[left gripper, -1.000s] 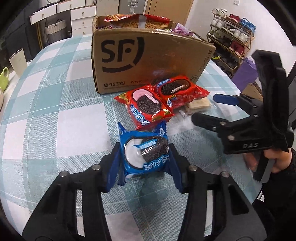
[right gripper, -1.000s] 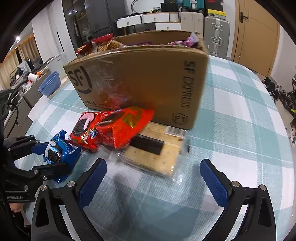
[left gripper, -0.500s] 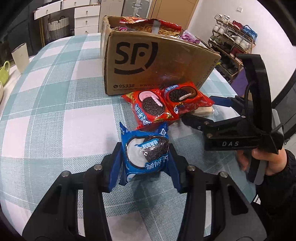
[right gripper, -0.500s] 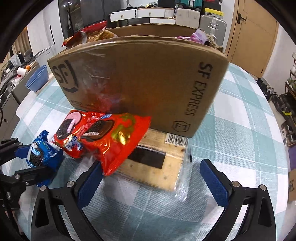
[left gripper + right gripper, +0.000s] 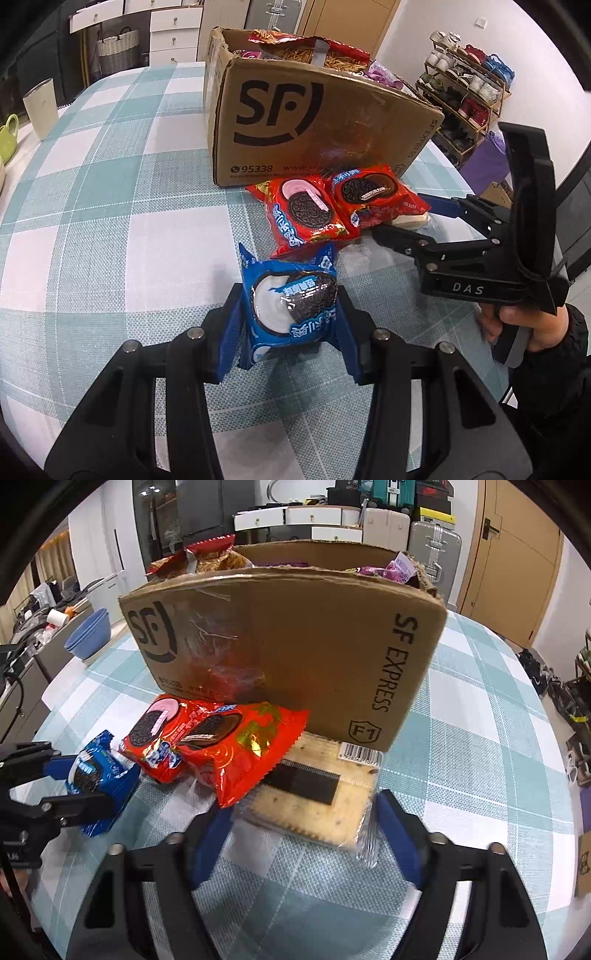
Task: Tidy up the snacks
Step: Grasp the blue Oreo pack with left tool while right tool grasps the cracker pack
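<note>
My left gripper [image 5: 289, 321] is shut on a blue Oreo pack [image 5: 291, 302], held just above the checked tablecloth [image 5: 110, 229]. Two red Oreo packs [image 5: 306, 218] [image 5: 369, 195] lie against the SF cardboard box [image 5: 314, 122], which holds several snack bags. In the right wrist view a clear-wrapped cracker pack [image 5: 317, 805] lies flat, partly under the nearer red pack [image 5: 240, 753]. My right gripper [image 5: 303, 816] straddles the cracker pack, its jaws closing; the blue pads [image 5: 391, 827] sit close to the wrap's sides without squeezing it. That view also shows the left gripper [image 5: 55, 779] with the blue pack [image 5: 98, 771].
A beige cup [image 5: 40, 107] and a green mug [image 5: 9, 133] stand at the table's far left edge. Blue bowls [image 5: 88, 635] sit on a counter beyond the table. A shoe rack [image 5: 469, 85] stands past the right edge. A hand [image 5: 524, 325] grips the right tool.
The right gripper's jaws have narrowed from wide open to close around the cracker pack. The left gripper keeps its hold on the blue pack and has hardly moved.
</note>
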Demonstrator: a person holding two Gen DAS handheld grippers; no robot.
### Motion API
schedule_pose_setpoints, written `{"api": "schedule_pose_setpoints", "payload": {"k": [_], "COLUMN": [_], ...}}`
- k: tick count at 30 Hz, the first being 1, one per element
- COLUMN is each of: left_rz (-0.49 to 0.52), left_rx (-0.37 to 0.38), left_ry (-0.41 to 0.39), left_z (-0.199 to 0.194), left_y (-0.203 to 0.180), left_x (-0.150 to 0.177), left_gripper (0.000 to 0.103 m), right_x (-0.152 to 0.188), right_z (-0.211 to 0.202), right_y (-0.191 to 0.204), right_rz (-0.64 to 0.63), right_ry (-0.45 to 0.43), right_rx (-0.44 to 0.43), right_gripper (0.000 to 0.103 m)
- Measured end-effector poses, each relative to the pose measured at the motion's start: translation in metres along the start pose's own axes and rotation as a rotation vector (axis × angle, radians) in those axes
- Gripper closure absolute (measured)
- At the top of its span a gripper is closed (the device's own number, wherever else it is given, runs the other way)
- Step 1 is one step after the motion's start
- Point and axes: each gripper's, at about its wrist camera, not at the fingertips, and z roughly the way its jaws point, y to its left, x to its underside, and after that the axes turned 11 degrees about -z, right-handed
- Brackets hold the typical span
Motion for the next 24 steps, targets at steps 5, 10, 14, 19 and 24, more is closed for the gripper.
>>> {"api": "schedule_pose_setpoints", "payload": {"k": [5,10,14,19,24], "left_rz": [0.002,0.009,0.019,0.033,0.046], "left_rx": [-0.005,-0.009,-0.006,-0.001,0.001], "left_ry": [-0.002,-0.009,-0.021,-0.034,-0.038], "left_z": [0.001,0.0,-0.004,-0.009,-0.011], "left_y": [-0.001,-0.004,-0.007,-0.013,-0.019], "left_x": [0.0,0.002,0.003,0.005,0.007], "left_gripper": [0.06,0.06,0.06,0.06,0.06], "right_x": [0.008,0.022,0.034,0.055,0.066], "right_z": [-0.009,-0.02,-0.028,-0.044,-0.059], "right_y": [-0.001,-0.002,-0.002,-0.005,-0.009], "right_rz": [-0.01,-0.011,-0.006,0.007,0.02], "right_ry": [-0.007,-0.017,-0.024,-0.046,-0.075], "right_rx": [-0.008,-0.006,-0.007,-0.006,-0.002], "right_gripper": [0.035,0.036,0.037,0.037,0.037]}}
